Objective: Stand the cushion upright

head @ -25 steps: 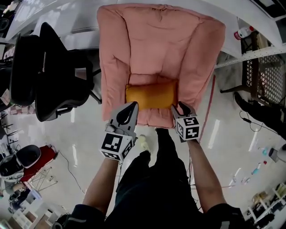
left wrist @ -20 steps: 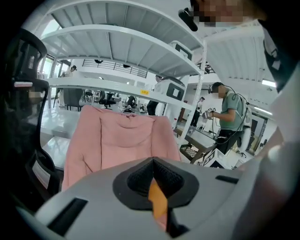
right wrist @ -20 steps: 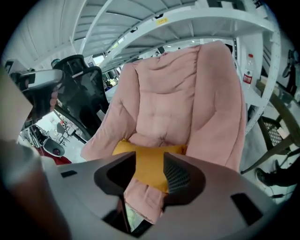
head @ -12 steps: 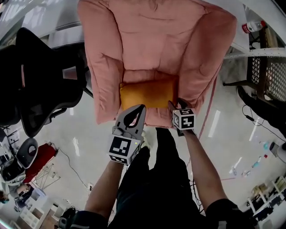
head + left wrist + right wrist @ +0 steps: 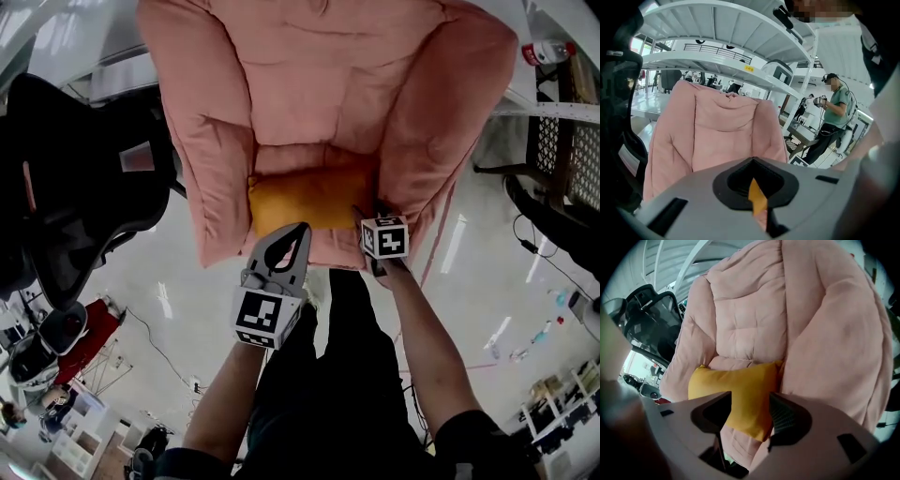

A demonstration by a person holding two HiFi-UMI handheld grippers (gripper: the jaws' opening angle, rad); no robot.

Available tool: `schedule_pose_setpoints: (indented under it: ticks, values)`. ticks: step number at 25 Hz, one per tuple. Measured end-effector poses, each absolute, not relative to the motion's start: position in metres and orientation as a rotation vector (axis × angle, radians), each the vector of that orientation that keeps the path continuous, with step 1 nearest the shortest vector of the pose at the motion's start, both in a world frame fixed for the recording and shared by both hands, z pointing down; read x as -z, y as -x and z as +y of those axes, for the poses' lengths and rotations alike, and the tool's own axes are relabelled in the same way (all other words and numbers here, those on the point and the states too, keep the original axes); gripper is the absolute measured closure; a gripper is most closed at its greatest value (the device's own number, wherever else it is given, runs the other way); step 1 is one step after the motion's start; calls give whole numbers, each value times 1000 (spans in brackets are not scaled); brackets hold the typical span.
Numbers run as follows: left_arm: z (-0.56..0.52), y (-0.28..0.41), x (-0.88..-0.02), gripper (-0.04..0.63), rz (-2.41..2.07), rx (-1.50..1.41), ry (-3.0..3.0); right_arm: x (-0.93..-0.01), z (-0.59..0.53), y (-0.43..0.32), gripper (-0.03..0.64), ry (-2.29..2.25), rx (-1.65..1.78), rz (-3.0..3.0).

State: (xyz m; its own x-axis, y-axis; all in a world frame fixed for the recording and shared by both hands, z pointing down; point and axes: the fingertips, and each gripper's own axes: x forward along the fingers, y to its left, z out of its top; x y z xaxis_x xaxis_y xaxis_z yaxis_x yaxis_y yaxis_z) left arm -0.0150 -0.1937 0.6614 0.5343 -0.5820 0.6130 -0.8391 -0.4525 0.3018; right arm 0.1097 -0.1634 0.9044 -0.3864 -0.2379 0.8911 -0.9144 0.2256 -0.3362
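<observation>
A yellow-orange cushion [image 5: 309, 197] lies lengthwise on the seat of a pink padded armchair [image 5: 319, 84], its far edge against the backrest. My right gripper [image 5: 368, 217] is at the cushion's right end. In the right gripper view the cushion [image 5: 736, 385] shows between the spread jaws of that gripper [image 5: 750, 401]; they have just been opening and do not press on it. My left gripper [image 5: 300, 228] hangs just in front of the cushion's near edge, jaws together. In the left gripper view only a yellow sliver [image 5: 756, 199] shows through its closed jaws [image 5: 752, 161].
A black office chair [image 5: 66, 178] stands close to the armchair's left side. White shelving runs behind it, with a mesh rack [image 5: 562, 141] and a bottle [image 5: 548, 52] at the right. A person [image 5: 834, 112] stands in the background. Cables lie on the glossy floor.
Both grippers have sunk toward the front of the seat, and the armchair now fills more of the head view. The cushion lies where it did.
</observation>
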Motion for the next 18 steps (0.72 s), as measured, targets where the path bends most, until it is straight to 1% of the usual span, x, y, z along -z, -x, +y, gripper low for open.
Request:
schedule_pose_setpoints:
  ticks: [5,10,18]
  values:
    - [-200,23,-669,591,-1149,-587,-2158,-927,-170,-105,344,-1065,-1207,-1710]
    - [-201,26,-673,591,-1157,-587,-2134,-937,-175,-103,342,-1037,-1228,-1667]
    - [-200,39,-675,591,-1181,-588,-2113,-943,-171,-93,424,-982,-1216,-1656]
